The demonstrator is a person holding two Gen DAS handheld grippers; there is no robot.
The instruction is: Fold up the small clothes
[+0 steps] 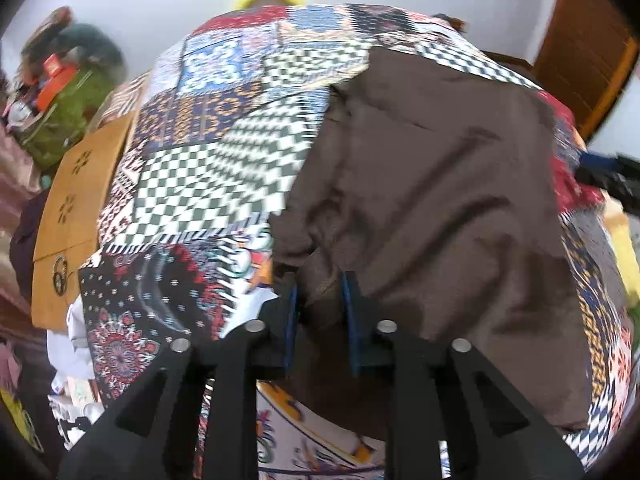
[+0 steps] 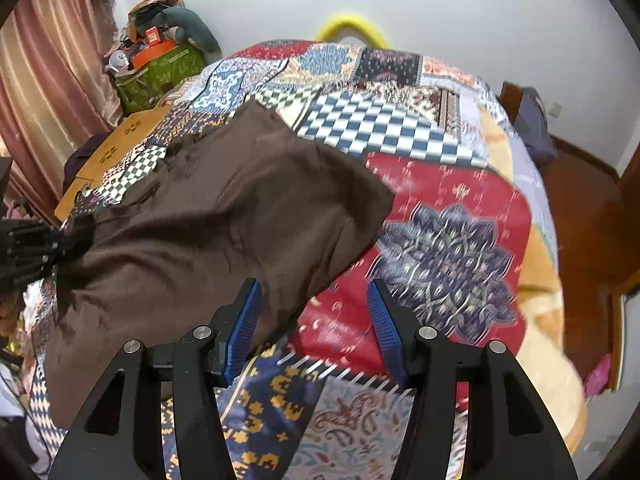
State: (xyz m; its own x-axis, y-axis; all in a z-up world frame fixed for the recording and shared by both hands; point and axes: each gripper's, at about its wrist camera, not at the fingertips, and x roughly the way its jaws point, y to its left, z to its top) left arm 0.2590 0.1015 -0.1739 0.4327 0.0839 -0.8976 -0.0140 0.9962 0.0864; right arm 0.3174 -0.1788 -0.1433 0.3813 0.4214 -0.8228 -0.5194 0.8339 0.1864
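A dark brown garment [image 1: 432, 184] lies spread and wrinkled on the patchwork bedspread [image 1: 208, 168]. My left gripper [image 1: 320, 292] is shut on a bunched edge of the brown garment, cloth pinched between its blue pads. In the right wrist view the same brown garment [image 2: 224, 216] lies to the left, its near corner beside my left finger. My right gripper [image 2: 314, 296] is open and empty above the bedspread [image 2: 448, 240], just right of the garment's edge. The left gripper [image 2: 36, 248] shows at the far left, holding the garment's far end.
A wooden board [image 1: 76, 208] with cut-out patterns lies along the bed's left side. A green bag with clutter [image 2: 160, 68] stands by the pink curtain [image 2: 44, 92]. A yellow ring [image 2: 352, 28] shows behind the bed. Wooden floor [image 2: 584, 216] lies to the right.
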